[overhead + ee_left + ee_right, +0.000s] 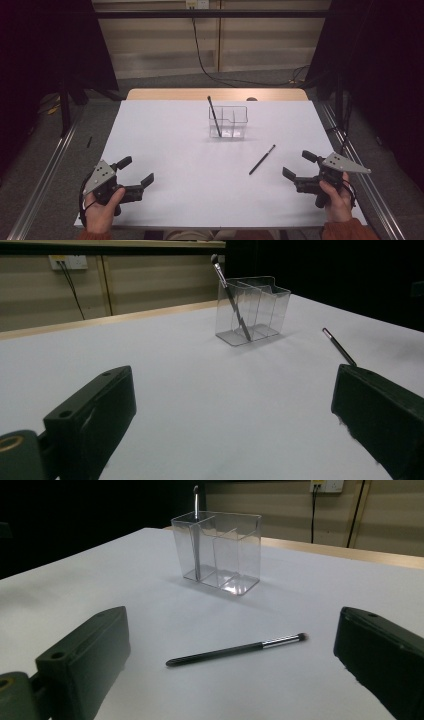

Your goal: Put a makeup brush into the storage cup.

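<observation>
A wide white rectangular table top (200,190) is seen from above, with a strip of pale wood along its far edge. Near the far middle of it, a clear plastic organiser box with inner dividers (229,121) is set upright. Inside the box's left compartment a thin black-handled makeup brush (214,116) is stood, tilted, its bristle end raised above the rim. A second slim black brush with a silver ferrule (262,159) is laid flat on the table, well apart from the box, nearer the right side and angled toward it. The left gripper (136,171) is held by a hand (102,206) at the near left corner, its black jaws spread wide with nothing between them. The right gripper (299,166) is held at the near right edge, likewise wide open and empty, near the lying brush.
</observation>
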A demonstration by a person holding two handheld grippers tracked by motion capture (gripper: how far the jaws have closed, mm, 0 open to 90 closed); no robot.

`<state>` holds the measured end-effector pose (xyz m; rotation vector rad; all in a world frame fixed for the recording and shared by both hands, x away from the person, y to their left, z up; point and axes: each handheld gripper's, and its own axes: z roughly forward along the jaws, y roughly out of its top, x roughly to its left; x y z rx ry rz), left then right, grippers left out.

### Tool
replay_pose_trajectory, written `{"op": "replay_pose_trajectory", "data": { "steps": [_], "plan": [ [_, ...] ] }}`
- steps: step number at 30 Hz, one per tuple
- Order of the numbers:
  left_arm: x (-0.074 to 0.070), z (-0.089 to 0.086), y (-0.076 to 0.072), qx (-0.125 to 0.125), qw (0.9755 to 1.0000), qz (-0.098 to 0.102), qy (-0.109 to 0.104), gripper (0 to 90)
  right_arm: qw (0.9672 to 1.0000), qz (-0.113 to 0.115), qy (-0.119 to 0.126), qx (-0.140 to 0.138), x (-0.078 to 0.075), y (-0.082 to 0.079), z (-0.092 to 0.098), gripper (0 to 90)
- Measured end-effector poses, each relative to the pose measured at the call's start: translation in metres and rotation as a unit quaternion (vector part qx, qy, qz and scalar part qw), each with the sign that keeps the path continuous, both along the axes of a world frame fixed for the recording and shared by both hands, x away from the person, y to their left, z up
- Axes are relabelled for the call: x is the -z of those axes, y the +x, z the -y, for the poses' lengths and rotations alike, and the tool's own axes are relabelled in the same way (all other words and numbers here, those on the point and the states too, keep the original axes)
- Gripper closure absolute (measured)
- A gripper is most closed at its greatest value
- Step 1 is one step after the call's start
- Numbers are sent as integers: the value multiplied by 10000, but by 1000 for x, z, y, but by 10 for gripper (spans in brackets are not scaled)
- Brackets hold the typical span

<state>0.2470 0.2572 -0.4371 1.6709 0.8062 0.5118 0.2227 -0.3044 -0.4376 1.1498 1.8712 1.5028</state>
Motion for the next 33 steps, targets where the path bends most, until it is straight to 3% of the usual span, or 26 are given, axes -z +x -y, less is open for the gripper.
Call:
{"op": "replay_pose_trajectory", "data": {
  "steps": [15, 19, 25, 33],
  "plan": [
    [0, 3, 1, 20, 10000, -13, 27, 41, 9998, 108, -93, -141, -8, 16, -13, 11],
    [0, 3, 1, 26, 10000, -32, 21, 41, 9987, 146, -192, -453, -11, 24, -19, 1],
    [-1, 3, 0, 64, 10000, -10, 9, 38, 9973, 68, -270, -678, -15, 37, -28, 3],
    [0, 3, 1, 56, 10000, -26, 41, 38, 9961, 51, -350, -806, -22, 58, -33, 0]
  ]
}}
